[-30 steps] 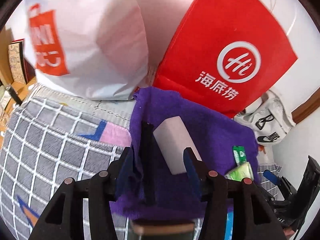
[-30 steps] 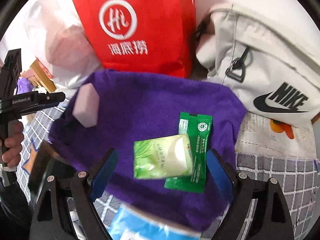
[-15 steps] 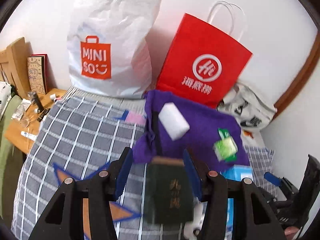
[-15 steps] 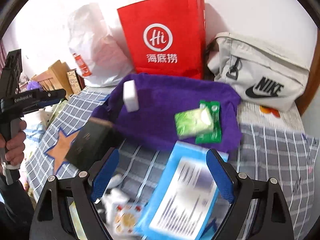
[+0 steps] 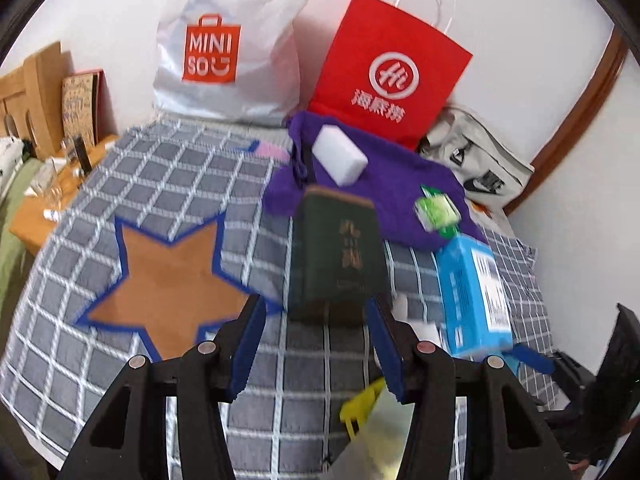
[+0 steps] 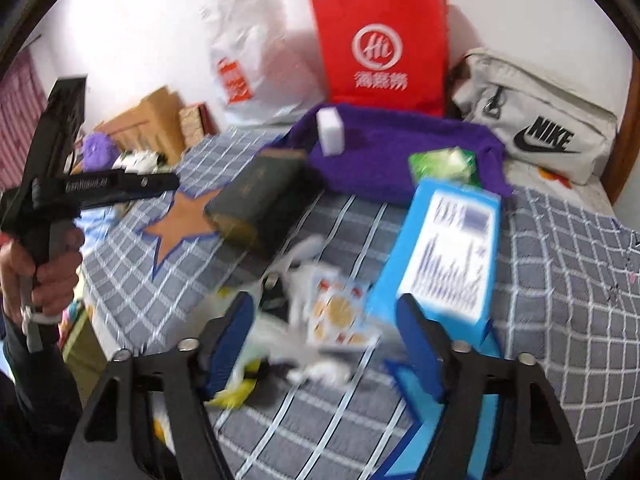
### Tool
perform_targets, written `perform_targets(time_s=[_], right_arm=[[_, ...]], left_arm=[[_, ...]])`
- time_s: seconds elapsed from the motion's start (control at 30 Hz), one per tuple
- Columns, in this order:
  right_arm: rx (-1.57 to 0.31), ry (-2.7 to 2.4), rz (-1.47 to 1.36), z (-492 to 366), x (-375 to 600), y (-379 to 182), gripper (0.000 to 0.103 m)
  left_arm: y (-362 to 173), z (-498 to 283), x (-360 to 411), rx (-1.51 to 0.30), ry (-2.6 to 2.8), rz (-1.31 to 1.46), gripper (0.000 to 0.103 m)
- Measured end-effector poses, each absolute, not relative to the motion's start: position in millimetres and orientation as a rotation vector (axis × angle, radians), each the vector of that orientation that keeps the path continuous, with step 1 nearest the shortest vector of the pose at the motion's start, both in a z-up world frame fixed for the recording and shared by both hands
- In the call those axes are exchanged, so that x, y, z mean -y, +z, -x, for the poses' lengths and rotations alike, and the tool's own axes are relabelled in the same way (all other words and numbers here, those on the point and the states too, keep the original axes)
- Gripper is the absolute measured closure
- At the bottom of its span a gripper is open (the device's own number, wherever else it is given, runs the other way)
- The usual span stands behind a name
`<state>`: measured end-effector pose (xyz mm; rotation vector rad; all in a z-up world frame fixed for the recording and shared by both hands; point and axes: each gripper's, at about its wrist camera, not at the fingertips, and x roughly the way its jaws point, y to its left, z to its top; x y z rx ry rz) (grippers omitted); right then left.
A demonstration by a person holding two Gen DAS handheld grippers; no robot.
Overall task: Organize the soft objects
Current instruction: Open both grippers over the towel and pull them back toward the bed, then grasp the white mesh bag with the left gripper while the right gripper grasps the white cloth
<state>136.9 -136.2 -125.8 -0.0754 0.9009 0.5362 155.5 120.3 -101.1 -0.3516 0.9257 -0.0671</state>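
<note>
A purple towel (image 5: 392, 184) (image 6: 400, 156) lies at the back of the checked bed. On it rest a white sponge block (image 5: 340, 155) (image 6: 330, 130) and green packets (image 5: 437, 210) (image 6: 442, 162). My left gripper (image 5: 316, 344) is open and empty, above the bed, just short of a dark green book (image 5: 340, 256) (image 6: 256, 192). My right gripper (image 6: 326, 340) is open and empty, above blurred small packets and wrappers (image 6: 340, 312). A blue box (image 5: 472, 292) (image 6: 448, 256) lies to the right. The left gripper's handle (image 6: 60, 188) shows in the right wrist view.
A white MINISO bag (image 5: 228, 48), a red paper bag (image 5: 384, 76) and a white Nike bag (image 6: 536, 120) stand against the wall. A wooden bedside table (image 5: 40, 200) with small things is to the left. A star patch (image 5: 168, 276) marks the bedspread.
Both grippers have pulled back and up from the purple towel, so much more of the bed shows. The book, blue box and small packets have come into view.
</note>
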Motion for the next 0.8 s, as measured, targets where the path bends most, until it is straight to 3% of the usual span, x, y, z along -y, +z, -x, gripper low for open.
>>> perform_targets(time_s=[0.13, 0.2, 0.53, 0.57, 0.6, 0.63, 0.8], right_arm=[[-0.945, 0.535, 0.103, -129, 133, -150, 0.046], [-0.96, 0.525, 0.121, -128, 133, -160, 0.054], [-1.018, 0.53, 0.133, -145, 132, -196, 0.058], [-1.014, 0.536, 0.124, -146, 133, -196, 0.063], [-1.011, 0.553, 0.115, -145, 135, -196, 0.077], [-1.017, 0.581, 0.102, -144, 136, -197, 0.081], [-0.987, 0.581, 0.105, -129, 147, -188, 0.081]], left_arm=[[-116, -138, -116, -0.946, -0.08, 0.337, 0.053], [-123, -131, -116, -0.958, -0.082, 0.332, 0.053], [-142, -119, -113, -1.0, -0.106, 0.311, 0.053], [-143, -119, -111, -1.001, -0.108, 0.305, 0.053], [-144, -119, -109, -1.005, -0.11, 0.297, 0.053], [-144, -119, -107, -1.008, -0.113, 0.293, 0.053], [-147, -116, -97, -1.021, -0.144, 0.272, 0.051]])
